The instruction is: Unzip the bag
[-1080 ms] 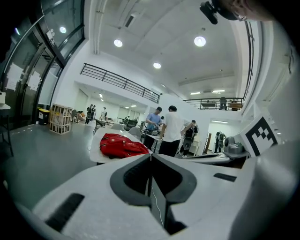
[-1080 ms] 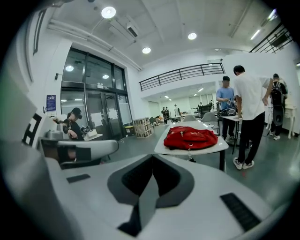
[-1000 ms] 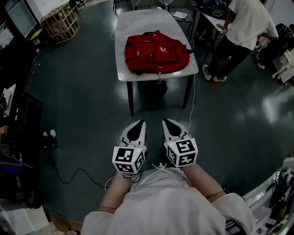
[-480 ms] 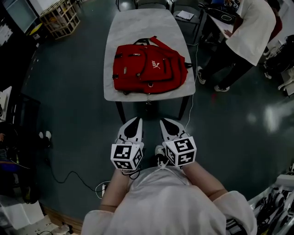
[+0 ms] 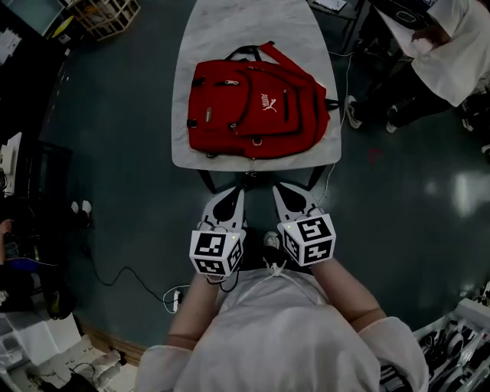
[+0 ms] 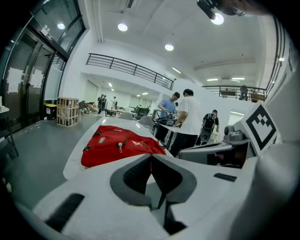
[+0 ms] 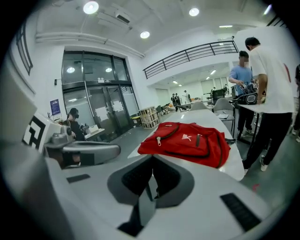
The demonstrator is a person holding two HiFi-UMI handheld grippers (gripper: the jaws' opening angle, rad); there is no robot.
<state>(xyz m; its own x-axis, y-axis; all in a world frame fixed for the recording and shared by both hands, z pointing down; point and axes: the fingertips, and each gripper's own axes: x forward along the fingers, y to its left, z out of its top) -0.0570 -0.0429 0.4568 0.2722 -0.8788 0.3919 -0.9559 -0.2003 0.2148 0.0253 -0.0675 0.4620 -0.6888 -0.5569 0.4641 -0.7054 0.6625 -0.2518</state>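
A red backpack (image 5: pixel 256 111) lies flat on a white table (image 5: pixel 199 149), its zippers closed and a strap end hanging over the near edge. It also shows as the red backpack (image 6: pixel 119 144) ahead in the left gripper view and the red backpack (image 7: pixel 187 139) in the right gripper view. My left gripper (image 5: pixel 236 193) and right gripper (image 5: pixel 279 188) hang side by side just short of the table's near edge. Both are shut with nothing between the jaws, and neither touches the bag.
A person in a white shirt (image 5: pixel 452 53) stands at a desk to the right of the table. A wooden crate (image 5: pixel 103 11) sits far left. Cables (image 5: pixel 126 276) trail on the grey floor at lower left. Dark equipment lines the left edge.
I have walked closer: the table and backpack have come nearer and now lie right in front of the grippers. The grippers stay shut, held side by side.
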